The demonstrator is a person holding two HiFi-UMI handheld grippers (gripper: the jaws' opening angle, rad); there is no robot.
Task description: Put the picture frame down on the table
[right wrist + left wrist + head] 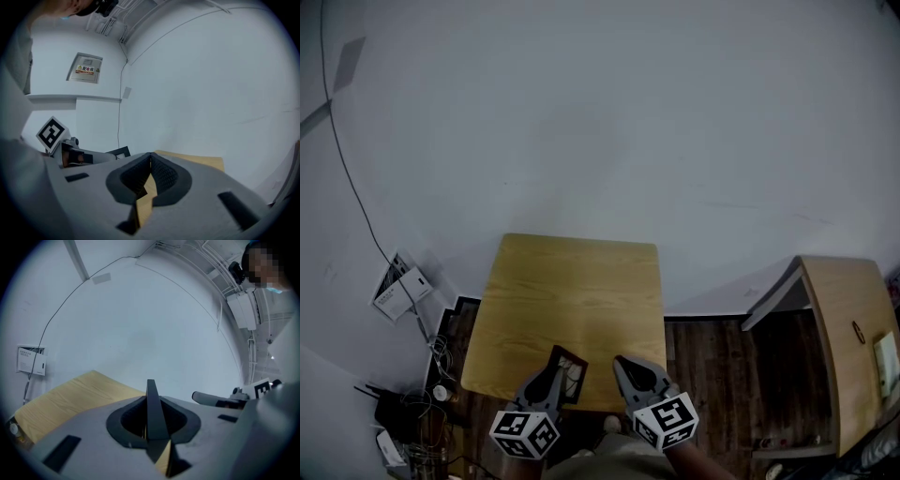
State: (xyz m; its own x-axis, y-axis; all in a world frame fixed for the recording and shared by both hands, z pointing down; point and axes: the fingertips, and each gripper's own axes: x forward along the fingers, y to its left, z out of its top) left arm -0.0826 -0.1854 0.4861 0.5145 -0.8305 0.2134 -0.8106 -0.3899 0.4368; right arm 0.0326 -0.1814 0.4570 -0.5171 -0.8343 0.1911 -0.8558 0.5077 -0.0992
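Note:
A small dark picture frame [569,373] hangs upright over the near edge of the wooden table [572,291]. My left gripper [555,362] is shut on the frame's near side. In the left gripper view the frame [152,411] stands edge-on between the pads, with the table [70,397] beyond at the left. My right gripper [621,362] is beside it on the right, shut and holding nothing. Its jaw tips meet in the right gripper view [150,158], where a corner of the frame [120,152] shows at the left.
A second wooden desk [848,328] stands at the right over dark plank floor [712,375]. Cables and small devices [422,398] lie on the floor left of the table. A white wall rises behind, with a wall box [398,291] low on it.

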